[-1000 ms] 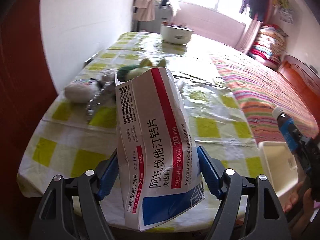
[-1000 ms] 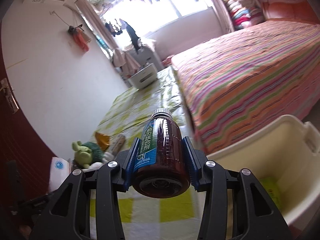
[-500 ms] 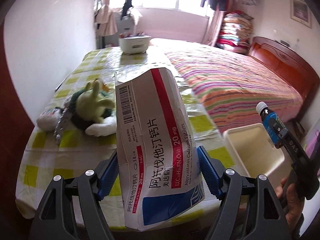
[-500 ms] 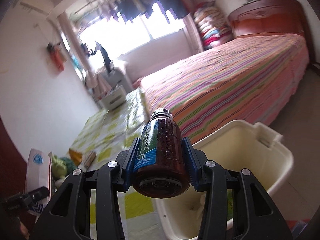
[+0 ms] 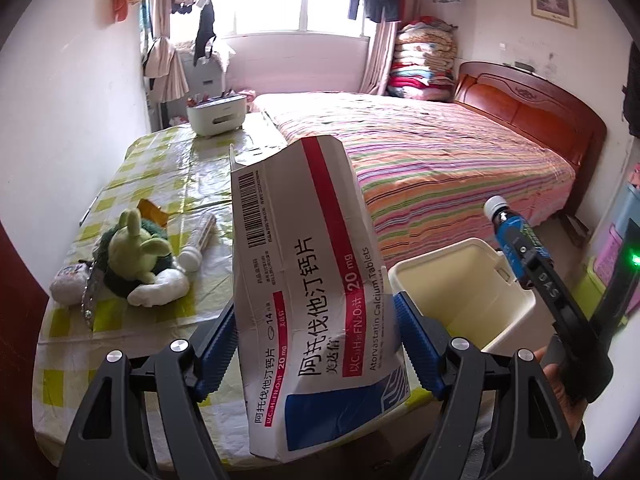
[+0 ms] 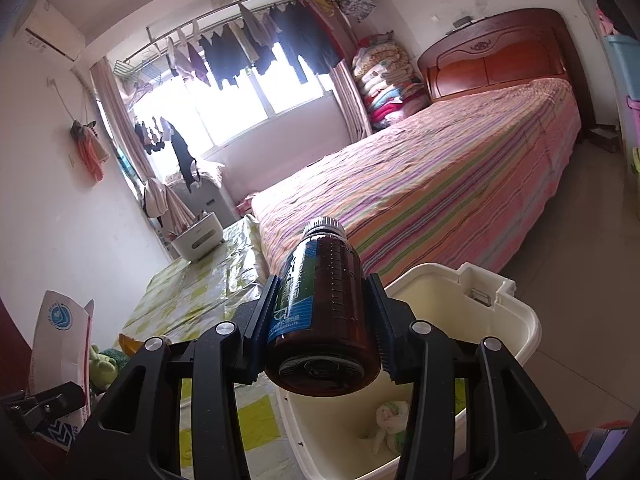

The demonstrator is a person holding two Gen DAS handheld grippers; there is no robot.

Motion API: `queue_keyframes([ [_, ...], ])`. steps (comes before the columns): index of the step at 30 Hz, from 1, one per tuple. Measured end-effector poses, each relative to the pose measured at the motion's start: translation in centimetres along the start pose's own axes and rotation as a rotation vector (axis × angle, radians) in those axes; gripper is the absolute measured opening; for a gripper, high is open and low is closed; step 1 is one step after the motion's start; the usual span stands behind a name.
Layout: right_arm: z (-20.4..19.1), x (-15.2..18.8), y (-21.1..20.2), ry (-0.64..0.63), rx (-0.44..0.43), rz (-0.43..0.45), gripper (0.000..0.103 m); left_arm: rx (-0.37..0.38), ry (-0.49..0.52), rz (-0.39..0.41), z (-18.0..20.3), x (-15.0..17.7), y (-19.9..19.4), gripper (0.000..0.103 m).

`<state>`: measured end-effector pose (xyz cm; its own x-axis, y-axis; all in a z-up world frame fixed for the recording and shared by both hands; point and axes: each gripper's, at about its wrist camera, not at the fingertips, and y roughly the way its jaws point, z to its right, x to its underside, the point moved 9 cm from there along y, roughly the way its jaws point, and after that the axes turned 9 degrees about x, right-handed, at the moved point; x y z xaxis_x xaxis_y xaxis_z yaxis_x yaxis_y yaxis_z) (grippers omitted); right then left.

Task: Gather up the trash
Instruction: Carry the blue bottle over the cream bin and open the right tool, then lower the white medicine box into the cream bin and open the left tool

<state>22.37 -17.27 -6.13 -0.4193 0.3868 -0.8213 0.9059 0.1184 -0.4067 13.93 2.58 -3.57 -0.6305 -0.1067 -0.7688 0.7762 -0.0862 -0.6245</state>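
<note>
Left hand-held gripper (image 5: 316,344) clamped on a load, right hand-held gripper (image 6: 324,332) opening, load between jaws.

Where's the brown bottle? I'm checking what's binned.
Not binned yet: the brown bottle sits between the opening right tongs, above the cream bin beside the bed.

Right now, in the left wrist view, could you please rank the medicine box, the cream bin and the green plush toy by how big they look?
1. medicine box, though nearness to the camera inflates it
2. cream bin
3. green plush toy
</note>
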Motion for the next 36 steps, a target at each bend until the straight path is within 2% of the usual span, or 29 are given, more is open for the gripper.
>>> queue_keyframes([
  [3, 0.0, -0.1, 0.1, 0.003, 0.007, 0.001, 0.054, 0.004, 0.017, 0.003, 0.6, -0.1, 0.0, 0.072],
  [4, 0.2, -0.1, 0.0, 0.007, 0.013, 0.008, 0.064, 0.006, 0.023, 0.001, 0.8, -0.2, 0.1, 0.072],
  [5, 0.3, -0.3, -0.1, 0.011, 0.017, 0.017, 0.069, 0.008, 0.027, -0.002, 0.9, -0.2, 0.2, 0.072],
  [12, 1.5, -0.9, -0.9, 0.053, 0.014, 0.051, 0.072, 0.025, 0.049, -0.024, 2.1, -0.1, 1.1, 0.072],
  [14, 2.2, -1.4, -1.2, 0.081, 0.020, 0.072, 0.076, 0.036, 0.065, -0.034, 2.6, -0.1, 1.6, 0.072],
  [24, 7.7, -3.5, -2.0, 0.228, 0.093, 0.140, 0.080, 0.107, 0.135, -0.129, 6.1, 1.2, 6.0, 0.072],
  [36, 9.0, -3.8, -2.3, 0.290, 0.095, 0.160, 0.081, 0.149, 0.198, -0.230, 9.1, 2.5, 9.7, 0.073],
])
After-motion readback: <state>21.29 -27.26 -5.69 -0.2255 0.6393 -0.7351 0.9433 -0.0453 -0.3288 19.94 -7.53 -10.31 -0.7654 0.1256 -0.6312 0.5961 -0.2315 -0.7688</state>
